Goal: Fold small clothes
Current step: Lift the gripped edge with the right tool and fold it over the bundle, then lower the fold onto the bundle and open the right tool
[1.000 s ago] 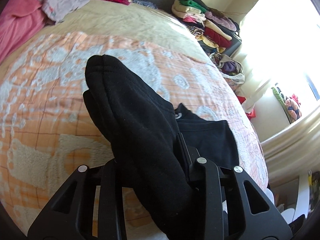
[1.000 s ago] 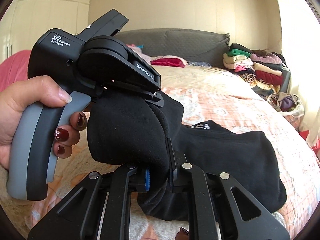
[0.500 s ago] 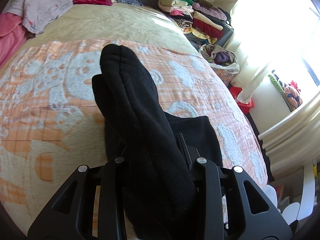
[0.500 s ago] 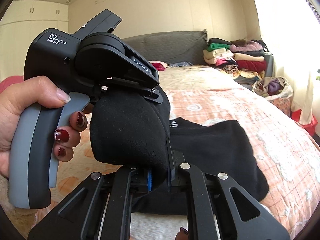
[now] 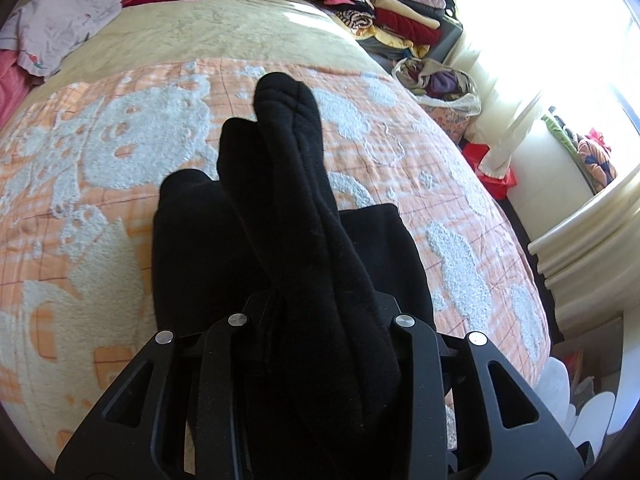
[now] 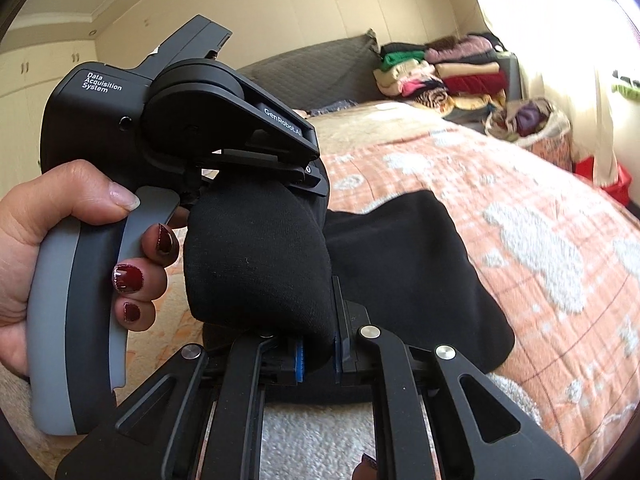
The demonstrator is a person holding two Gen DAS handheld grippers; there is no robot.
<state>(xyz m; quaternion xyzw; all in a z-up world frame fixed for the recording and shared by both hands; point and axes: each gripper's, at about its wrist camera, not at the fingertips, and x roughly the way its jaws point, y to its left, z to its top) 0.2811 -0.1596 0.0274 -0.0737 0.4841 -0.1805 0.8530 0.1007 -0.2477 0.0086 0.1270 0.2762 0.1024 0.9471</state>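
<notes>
Black garment [image 5: 304, 248] swung across the bed [image 5: 120, 184] since earlier; we see both grippers' fingers, left [image 5: 320, 320] and right [image 6: 318, 354], clamped on it.

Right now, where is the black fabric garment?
The black fabric garment hangs bunched between both hand-held grippers, left and right, over the orange patterned bedspread; its loose end rests on the bed.

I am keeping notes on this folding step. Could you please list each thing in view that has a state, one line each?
Black garment: partly lifted, the rest lying on the bed.
Left gripper: shut on the black garment, bunched between its fingers.
Right gripper: shut on a fold of the black garment.
Blanket: spread flat over the bed.
Clothes pile: folded and stacked beside the bed.
</notes>
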